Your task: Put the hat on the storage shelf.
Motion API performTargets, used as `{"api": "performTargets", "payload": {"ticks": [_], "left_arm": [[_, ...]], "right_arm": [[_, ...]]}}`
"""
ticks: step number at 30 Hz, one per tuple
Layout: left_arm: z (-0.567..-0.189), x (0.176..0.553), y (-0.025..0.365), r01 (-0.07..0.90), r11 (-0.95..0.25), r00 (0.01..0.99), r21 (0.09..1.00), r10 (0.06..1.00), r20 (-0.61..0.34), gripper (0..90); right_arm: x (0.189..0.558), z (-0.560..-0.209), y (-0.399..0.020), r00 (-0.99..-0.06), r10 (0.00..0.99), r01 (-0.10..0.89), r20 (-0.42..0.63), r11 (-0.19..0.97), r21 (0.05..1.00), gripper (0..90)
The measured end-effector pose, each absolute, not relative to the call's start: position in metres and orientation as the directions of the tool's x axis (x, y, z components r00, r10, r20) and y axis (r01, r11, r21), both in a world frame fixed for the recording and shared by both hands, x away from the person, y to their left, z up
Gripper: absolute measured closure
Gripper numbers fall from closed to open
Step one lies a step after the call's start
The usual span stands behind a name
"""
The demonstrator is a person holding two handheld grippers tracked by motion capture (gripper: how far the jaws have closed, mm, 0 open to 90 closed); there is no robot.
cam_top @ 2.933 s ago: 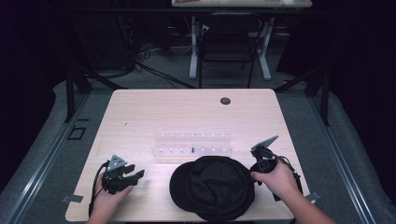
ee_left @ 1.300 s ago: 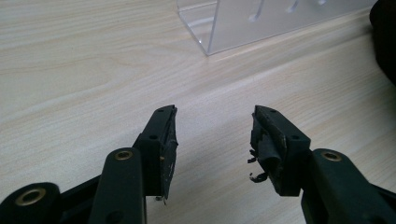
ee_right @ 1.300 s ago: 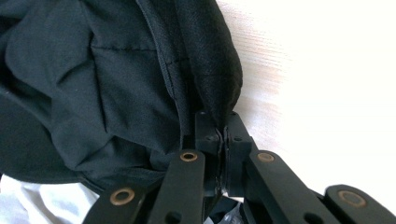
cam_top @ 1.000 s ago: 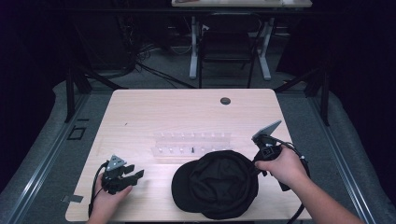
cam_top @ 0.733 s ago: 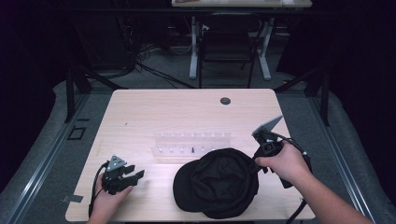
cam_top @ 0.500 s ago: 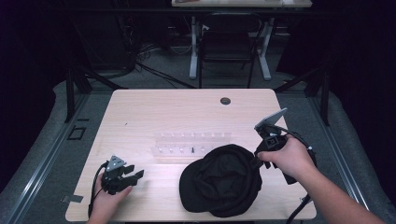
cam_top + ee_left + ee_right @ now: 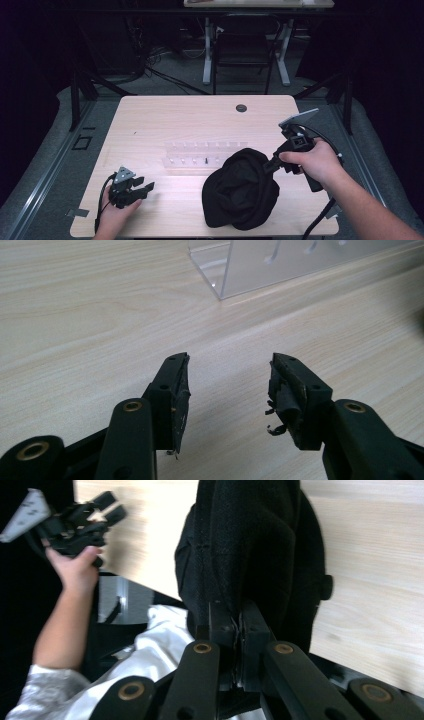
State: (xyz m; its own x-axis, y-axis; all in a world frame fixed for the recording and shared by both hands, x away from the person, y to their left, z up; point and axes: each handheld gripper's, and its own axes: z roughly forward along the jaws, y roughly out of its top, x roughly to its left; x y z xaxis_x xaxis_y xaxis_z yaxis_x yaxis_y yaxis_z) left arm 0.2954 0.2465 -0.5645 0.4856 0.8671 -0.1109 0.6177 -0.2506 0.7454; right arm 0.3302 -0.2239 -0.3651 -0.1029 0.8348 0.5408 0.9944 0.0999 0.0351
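Hanging limp from the right gripper (image 7: 270,165), whose fingers are clenched on its edge, the black cap (image 7: 241,187) sags onto the bench (image 7: 170,117); soft and light, it is probably best pinched at the rim. The left gripper (image 7: 145,188) rests low, fingers released.

black knitted cap (image 7: 242,187) hides the clear acrylic rack's (image 7: 195,154) 3 o'clock end; rack's tiny pegs too small to tell; cap's hem hidden btwn right gripper (image 7: 239,625) pads.
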Motion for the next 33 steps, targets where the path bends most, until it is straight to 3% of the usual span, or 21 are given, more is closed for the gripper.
{"api": "performTargets", "payload": {"ticks": [21,33], "left_arm": [[-0.565,0.295,0.246,0.617,-0.255,0.486,0.744,0.867,-0.106,50.5],[-0.565,0.295,0.246,0.617,-0.254,0.485,0.745,0.868,-0.106,50.5]], "right_arm": [[0.325,-0.347,-0.229,-0.133,0.645,0.991,0.752,0.071,0.114,87.7],[0.325,-0.335,-0.234,-0.171,0.57,0.983,0.804,0.041,0.18,87.8]]}}
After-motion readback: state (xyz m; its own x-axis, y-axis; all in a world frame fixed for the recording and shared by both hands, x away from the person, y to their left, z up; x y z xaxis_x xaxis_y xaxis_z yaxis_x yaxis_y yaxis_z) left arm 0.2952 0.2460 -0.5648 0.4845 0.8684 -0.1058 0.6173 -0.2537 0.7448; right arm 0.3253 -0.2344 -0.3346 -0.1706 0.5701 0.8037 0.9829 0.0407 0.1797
